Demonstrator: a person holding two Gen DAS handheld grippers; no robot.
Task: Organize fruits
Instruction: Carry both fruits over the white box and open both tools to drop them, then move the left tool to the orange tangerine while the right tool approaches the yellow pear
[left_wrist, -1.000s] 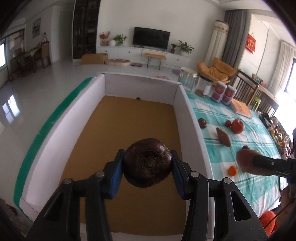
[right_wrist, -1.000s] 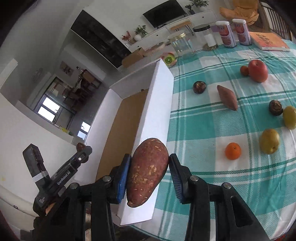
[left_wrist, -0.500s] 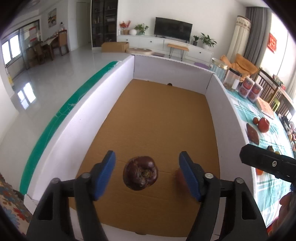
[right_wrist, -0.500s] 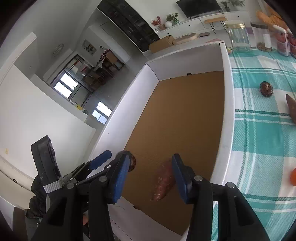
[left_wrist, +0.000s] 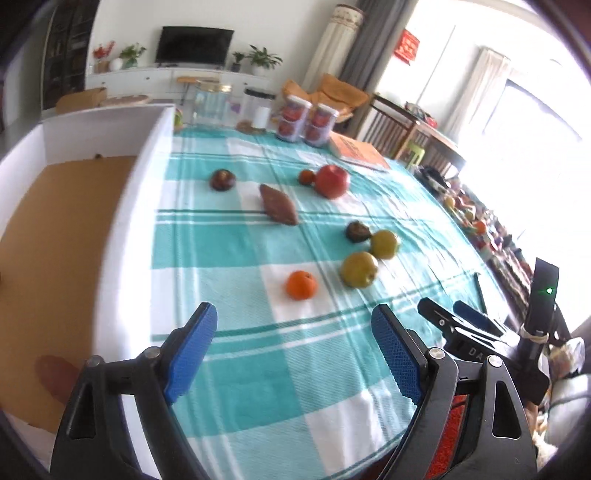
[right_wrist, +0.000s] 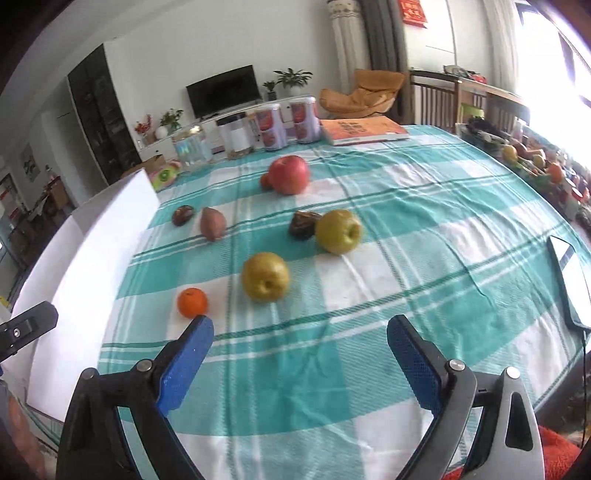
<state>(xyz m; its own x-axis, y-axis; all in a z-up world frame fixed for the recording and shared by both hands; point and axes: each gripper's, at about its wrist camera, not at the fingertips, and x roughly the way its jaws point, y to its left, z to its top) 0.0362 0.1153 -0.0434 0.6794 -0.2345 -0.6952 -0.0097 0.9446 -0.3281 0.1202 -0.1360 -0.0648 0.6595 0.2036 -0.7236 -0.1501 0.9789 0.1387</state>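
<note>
My left gripper hangs over the near part of the checked tablecloth, jaws opening, nothing between them. My right gripper is beside it, jaws also opening and empty. Ahead on the cloth lie an orange, two yellow-green apples, a dark round fruit, a sweet potato, another dark fruit and a red apple. To the left stands the white-walled box, with a blurred sweet potato on its cardboard floor.
Glass jars, two red cans and an orange book line the table's far edge. A flat dark device lies at the right edge. A small red fruit touches the red apple.
The left gripper let a dark round fruit go into the box and the right gripper let go a sweet potato. Both then opened wide and swung right, from the box to the table.
</note>
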